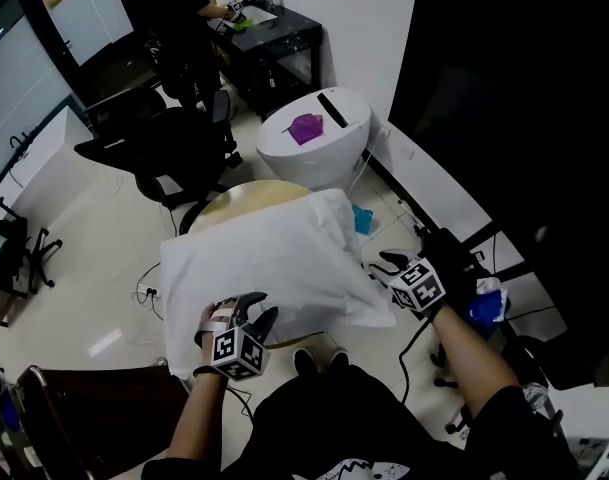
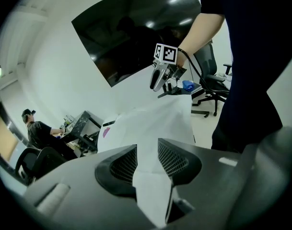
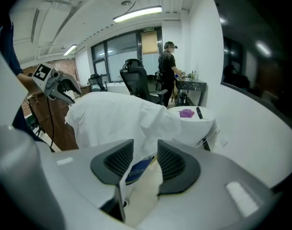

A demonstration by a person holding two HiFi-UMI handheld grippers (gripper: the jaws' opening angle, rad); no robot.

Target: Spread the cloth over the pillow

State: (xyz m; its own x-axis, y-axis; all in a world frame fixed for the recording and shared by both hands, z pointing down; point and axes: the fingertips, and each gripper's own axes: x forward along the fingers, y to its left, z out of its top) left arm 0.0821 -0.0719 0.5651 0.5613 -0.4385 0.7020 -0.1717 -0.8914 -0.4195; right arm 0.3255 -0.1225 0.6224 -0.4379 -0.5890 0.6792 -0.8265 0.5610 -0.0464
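On the round pale counter (image 1: 246, 196) lies the white cloth (image 1: 274, 258). It is draped over a bulky shape that I take for the pillow, which is hidden under it. The cloth covers most of the counter top, and only the far edge of the counter stays bare.

At the near left corner of the cloth, the left claw (image 1: 259, 311) points down and away from the person. Its 2 jaws pinch a fold of the cloth, which fills the gap between the pads in the left gripper view.

At the right edge of the counter, the right claw (image 1: 387, 270) pinches the other near corner of the cloth. In the right gripper view the fabric sits between the jaw tips, and a blue label (image 3: 137, 169) hangs just below it.

Beyond the far edge of the counter stands a white round tub (image 1: 319, 153) with a purple thing (image 1: 306, 128) on its top. A black office chair (image 1: 169, 153) stands to the left, and a person (image 1: 179, 18) works at a dark desk further back.
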